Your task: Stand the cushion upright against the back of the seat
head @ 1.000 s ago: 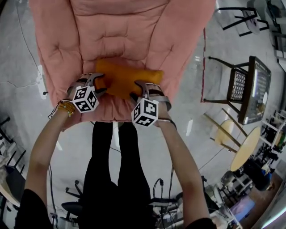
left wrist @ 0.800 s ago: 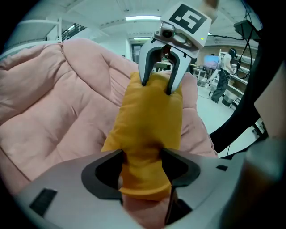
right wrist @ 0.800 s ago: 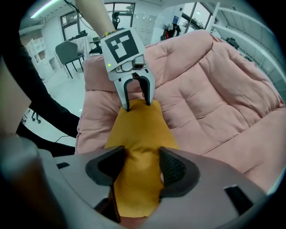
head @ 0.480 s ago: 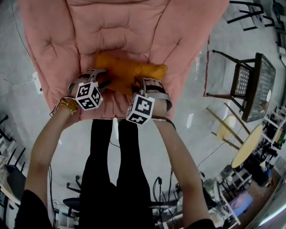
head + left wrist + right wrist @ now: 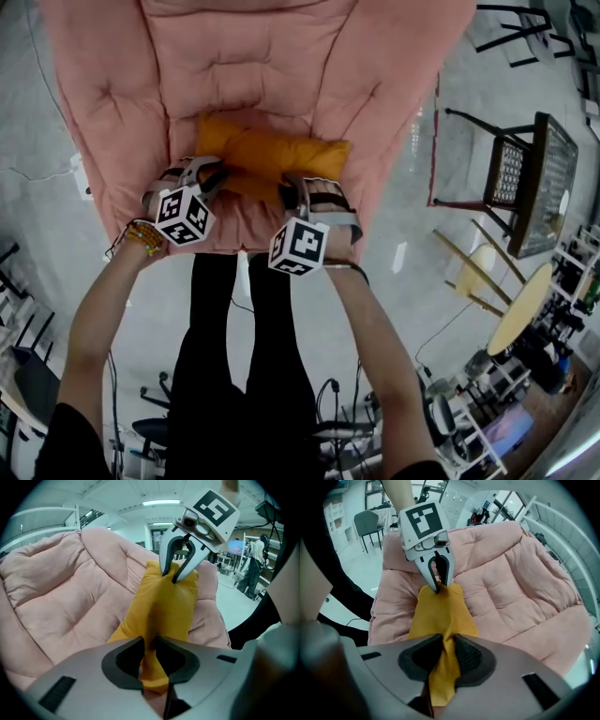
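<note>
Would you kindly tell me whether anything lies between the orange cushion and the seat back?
Nothing visible does: the padding between the orange cushion and the seat back shows bare. The left hand-held gripper and right hand-held gripper have just been closing on the cushion's near edge.

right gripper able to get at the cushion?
Looks like yes: the right gripper has just been closing, and its jaws now pinch the near edge of the cushion; nothing blocks it.
</note>
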Tool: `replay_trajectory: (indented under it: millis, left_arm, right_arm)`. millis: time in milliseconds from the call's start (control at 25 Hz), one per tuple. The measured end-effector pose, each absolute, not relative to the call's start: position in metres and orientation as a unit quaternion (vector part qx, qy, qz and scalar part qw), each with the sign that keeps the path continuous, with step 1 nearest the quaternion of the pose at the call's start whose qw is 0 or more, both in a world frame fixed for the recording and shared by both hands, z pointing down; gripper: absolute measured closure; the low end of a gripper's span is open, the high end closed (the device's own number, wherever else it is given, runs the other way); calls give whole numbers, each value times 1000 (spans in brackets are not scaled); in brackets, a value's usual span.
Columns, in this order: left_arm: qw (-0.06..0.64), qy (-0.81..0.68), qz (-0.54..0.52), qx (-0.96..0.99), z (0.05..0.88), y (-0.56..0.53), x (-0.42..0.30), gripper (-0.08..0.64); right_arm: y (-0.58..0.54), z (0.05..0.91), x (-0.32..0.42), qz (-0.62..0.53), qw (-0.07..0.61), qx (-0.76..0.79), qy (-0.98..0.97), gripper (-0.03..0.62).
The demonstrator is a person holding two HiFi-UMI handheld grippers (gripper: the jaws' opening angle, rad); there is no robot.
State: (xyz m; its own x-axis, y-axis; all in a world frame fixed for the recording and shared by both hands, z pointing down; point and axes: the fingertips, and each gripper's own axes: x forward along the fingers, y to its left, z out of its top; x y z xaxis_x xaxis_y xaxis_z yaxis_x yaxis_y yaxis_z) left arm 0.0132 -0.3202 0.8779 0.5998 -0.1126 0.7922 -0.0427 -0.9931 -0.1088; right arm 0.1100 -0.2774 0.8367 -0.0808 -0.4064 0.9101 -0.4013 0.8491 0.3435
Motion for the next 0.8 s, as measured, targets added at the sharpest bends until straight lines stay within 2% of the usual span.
replay_trajectory:
  millis: [360, 800]
  left_arm:
    - [62, 68, -435, -896, 852, -322, 9, 531]
    - [101, 96, -411, -901, 811, -346, 11, 543]
  right_arm:
    - [-274, 819, 109, 6, 602, 302, -739, 525]
    - [-290, 788, 111, 20, 559, 369, -743, 561]
